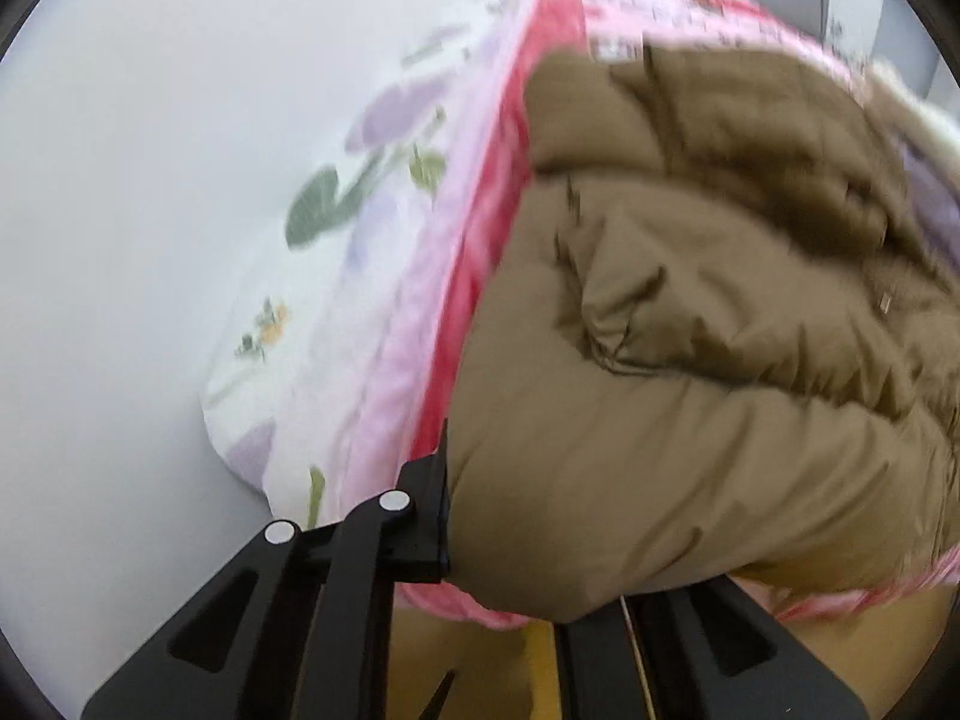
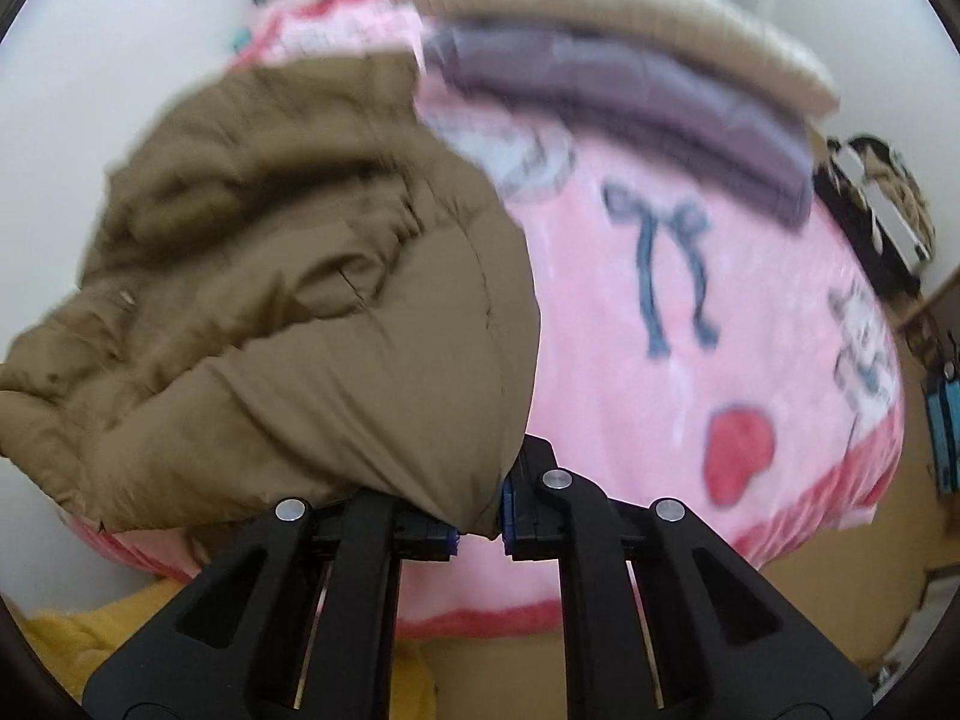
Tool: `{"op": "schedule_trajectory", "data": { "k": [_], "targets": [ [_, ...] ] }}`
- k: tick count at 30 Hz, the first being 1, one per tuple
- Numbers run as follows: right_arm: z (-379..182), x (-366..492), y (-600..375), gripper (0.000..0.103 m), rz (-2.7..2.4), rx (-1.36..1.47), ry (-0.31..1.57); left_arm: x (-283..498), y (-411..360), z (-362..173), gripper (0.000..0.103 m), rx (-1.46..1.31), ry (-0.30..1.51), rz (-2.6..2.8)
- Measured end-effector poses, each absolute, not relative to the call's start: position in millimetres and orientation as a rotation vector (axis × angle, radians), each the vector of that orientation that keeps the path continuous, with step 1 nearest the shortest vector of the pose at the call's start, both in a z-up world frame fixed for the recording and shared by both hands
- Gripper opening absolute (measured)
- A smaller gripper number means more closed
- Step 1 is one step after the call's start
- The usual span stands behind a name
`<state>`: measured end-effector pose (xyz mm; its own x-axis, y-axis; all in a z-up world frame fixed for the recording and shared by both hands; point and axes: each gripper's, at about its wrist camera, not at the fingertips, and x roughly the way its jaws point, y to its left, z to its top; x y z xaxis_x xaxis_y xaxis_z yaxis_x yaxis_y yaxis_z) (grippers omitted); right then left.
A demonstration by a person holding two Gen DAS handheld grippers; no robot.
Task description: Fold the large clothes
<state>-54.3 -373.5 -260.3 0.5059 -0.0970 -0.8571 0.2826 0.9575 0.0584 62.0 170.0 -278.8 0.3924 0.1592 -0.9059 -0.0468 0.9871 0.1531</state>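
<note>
Pink bedding (image 2: 690,360) printed with a bow and a heart covers the bed ahead of both tools. We have the left gripper (image 1: 510,546) and the right gripper (image 2: 480,516) each clamped on the near hem of the brown puffer jacket (image 2: 288,300), probably to raise that edge evenly for a fold. Its length runs away from our fingertips toward folded clothes (image 2: 630,72) stacked beyond.

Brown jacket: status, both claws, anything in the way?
Left claw shut on brown jacket. Right claw shut on its edge too. Jacket bunched, on pink blanket. Folded clothes stacked behind, apart from it.
</note>
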Motion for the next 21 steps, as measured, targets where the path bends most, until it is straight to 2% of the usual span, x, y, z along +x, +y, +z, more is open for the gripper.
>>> {"op": "schedule_trajectory", "data": {
  "k": [10, 21],
  "targets": [
    [-168, 37, -360, 0.008, -0.267, 0.072, 0.855, 146, 170, -227, 0.009, 0.047, 1.106, 0.128],
    [-131, 135, -349, 0.009, -0.365, 0.017, 0.818, 260, 166, -203, 0.009, 0.14, 1.102, 0.017]
  ]
}}
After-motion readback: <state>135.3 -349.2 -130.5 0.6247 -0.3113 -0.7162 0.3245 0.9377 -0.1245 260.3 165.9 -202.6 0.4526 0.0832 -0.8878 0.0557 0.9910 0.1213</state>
